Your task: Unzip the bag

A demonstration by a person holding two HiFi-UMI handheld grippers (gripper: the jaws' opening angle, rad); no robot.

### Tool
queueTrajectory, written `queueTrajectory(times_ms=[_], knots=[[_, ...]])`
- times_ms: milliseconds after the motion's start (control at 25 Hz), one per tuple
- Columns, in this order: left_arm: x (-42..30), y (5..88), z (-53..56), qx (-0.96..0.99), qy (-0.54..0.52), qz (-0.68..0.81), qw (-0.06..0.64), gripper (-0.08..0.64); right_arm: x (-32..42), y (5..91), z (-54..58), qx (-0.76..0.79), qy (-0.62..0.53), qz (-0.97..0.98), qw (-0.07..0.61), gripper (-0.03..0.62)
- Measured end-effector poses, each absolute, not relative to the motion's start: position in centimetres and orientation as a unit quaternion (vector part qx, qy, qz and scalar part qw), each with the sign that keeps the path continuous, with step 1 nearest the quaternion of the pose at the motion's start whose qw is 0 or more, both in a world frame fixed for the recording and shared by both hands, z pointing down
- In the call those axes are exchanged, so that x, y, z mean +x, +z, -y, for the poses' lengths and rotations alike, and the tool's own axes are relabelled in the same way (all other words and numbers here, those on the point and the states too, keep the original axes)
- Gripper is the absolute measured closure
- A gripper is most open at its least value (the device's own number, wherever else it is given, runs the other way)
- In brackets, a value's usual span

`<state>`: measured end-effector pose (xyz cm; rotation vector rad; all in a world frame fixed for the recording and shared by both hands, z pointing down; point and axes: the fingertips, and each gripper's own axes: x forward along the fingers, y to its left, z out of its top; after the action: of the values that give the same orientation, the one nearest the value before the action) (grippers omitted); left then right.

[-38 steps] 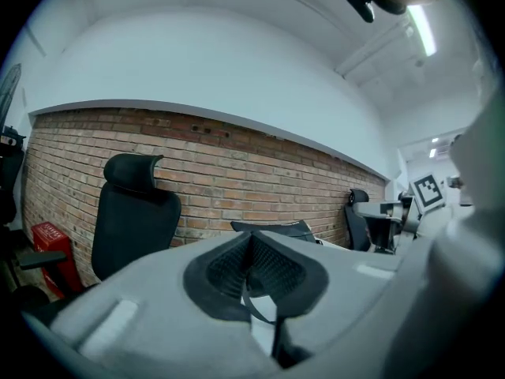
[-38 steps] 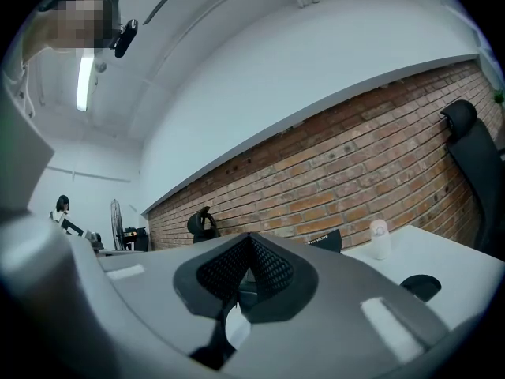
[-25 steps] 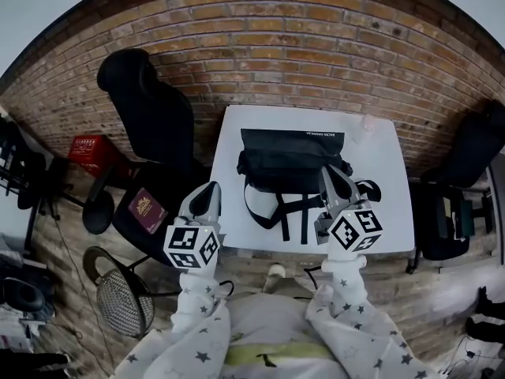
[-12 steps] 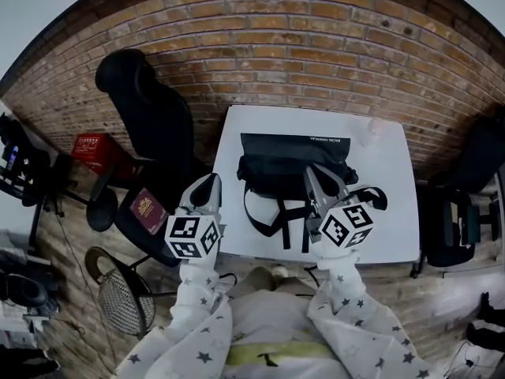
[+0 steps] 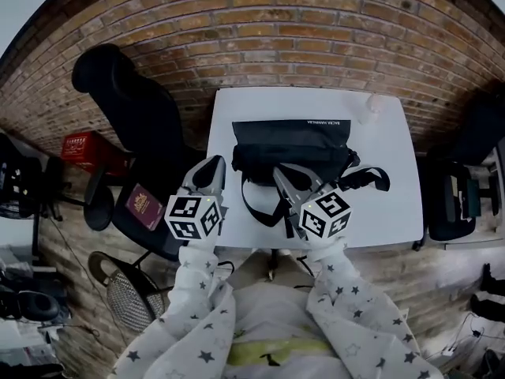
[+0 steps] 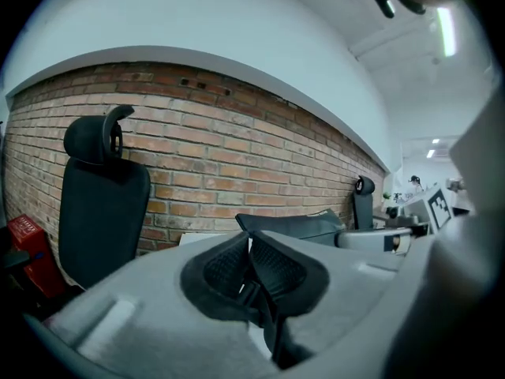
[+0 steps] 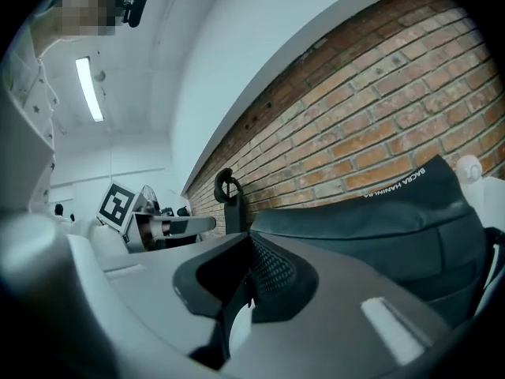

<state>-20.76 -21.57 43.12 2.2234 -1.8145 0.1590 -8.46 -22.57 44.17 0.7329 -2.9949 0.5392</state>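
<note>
First, open the closed, empty left gripper and right gripper at lower centre, steady the black fabric bag lying mid-frame on the white square table, then pinch its zip pull squarely.

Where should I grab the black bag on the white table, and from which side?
Probably the thick strap sticking out past the bag's right near corner, approached from your side of the table. It lies loose and clear of the body, while the body looks broad and flat, hard to pinch.
</note>
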Motion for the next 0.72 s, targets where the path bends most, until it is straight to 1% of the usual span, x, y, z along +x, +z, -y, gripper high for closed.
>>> queueTrajectory(times_ms=[160,240,440,720], knots=[[-20.8,44.1,23.1,0.778,0.063,0.609,0.14,0.533,-10.2,45.9,22.6,0.23,0.179,0.956,0.023,0.578],[-20.8,44.8,23.4,0.783,0.064,0.602,0.146,0.526,-10.8,46.9,22.3,0.232,0.188,0.954,0.029,0.561],[-20.5,45.8,24.7,0.8,0.062,0.576,0.158,0.475,-12.8,49.3,21.6,0.223,0.206,0.952,0.05,0.522],[-19.7,46.7,26.2,0.825,0.066,0.536,0.166,0.433,-14.8,51.9,21.6,0.217,0.233,0.945,0.069,0.499]])
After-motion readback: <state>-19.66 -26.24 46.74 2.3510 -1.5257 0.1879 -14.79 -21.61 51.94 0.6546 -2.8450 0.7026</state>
